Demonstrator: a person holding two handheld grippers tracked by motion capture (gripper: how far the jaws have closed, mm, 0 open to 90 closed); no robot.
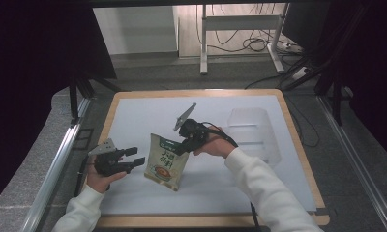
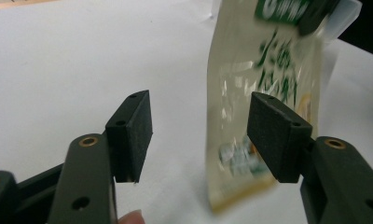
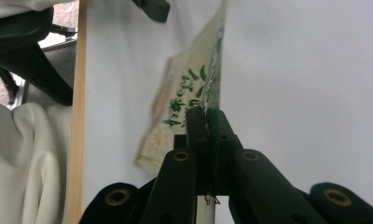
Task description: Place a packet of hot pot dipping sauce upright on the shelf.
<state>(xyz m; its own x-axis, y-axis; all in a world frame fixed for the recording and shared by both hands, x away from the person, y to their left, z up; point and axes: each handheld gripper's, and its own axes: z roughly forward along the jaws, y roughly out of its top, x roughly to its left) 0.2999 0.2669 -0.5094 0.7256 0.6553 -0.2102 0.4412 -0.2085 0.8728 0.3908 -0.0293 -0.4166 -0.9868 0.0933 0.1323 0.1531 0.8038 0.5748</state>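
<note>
A beige snack pouch with a green top band and green lettering hangs over the white table top. My right gripper is shut on its upper right corner. In the right gripper view the jaws pinch the pouch's edge, and the pouch hangs away beyond them. My left gripper stands open just left of the pouch, apart from it. In the left gripper view its pads are wide apart with nothing between them, and the pouch hangs behind the right pad.
A clear plastic tray lies on the white mat at the right, behind my right hand. The table's wooden rim frames the mat. A metal rail runs along the left side.
</note>
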